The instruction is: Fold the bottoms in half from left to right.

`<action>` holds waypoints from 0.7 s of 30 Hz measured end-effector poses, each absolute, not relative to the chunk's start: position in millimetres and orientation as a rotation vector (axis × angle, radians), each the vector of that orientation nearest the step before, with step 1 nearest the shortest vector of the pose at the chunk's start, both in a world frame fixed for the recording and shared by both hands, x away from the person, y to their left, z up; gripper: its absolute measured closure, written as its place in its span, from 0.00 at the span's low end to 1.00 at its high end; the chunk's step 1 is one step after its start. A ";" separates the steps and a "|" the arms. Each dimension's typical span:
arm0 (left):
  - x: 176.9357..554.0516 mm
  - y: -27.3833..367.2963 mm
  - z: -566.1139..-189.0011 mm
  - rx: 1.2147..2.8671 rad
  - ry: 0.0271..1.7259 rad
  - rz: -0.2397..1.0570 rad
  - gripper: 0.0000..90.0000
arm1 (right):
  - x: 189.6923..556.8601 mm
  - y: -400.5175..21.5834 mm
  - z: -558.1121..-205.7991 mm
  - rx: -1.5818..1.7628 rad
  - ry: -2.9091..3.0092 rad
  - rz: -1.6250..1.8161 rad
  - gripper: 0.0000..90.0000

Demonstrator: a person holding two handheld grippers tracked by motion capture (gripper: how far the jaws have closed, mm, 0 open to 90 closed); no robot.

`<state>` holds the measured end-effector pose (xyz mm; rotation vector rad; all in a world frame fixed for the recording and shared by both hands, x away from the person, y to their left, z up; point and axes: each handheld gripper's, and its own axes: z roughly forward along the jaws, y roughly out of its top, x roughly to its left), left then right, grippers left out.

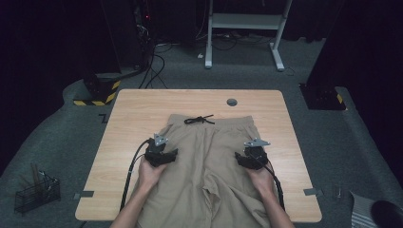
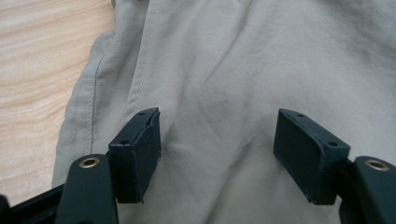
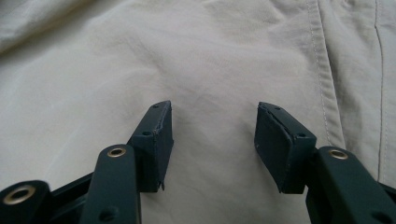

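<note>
A pair of tan shorts [image 1: 209, 156] lies flat on the wooden table [image 1: 128, 123], waistband away from the person, with a black drawstring [image 1: 198, 119] tied at the top. My left gripper [image 1: 161, 151] rests over the shorts' left side, near the side seam. In the left gripper view its jaws stand wide apart over the beige fabric [image 2: 224, 70], nothing between them. My right gripper [image 1: 252, 156] sits over the shorts' right side. Its jaws are also spread over the cloth [image 3: 187, 56], close to a stitched seam [image 3: 322, 84].
A round grey grommet [image 1: 232, 101] sits in the table near its far edge. On the floor, a wire basket [image 1: 37, 192] stands at the left, with a white desk frame [image 1: 244, 28] and cables beyond the table.
</note>
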<state>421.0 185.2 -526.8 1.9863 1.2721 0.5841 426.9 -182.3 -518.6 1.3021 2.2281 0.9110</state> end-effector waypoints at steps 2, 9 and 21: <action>417.8 185.0 -526.7 1.988 1.272 0.582 0.35 | 424.3 -182.1 -518.6 1.303 2.229 0.911 0.52; 386.4 182.9 -526.8 2.004 1.245 0.568 0.33 | 383.8 -178.3 -518.7 1.241 2.283 0.932 0.51; 417.3 178.2 -506.9 1.966 1.246 0.491 0.34 | 423.1 -172.0 -499.5 1.282 2.230 0.991 0.50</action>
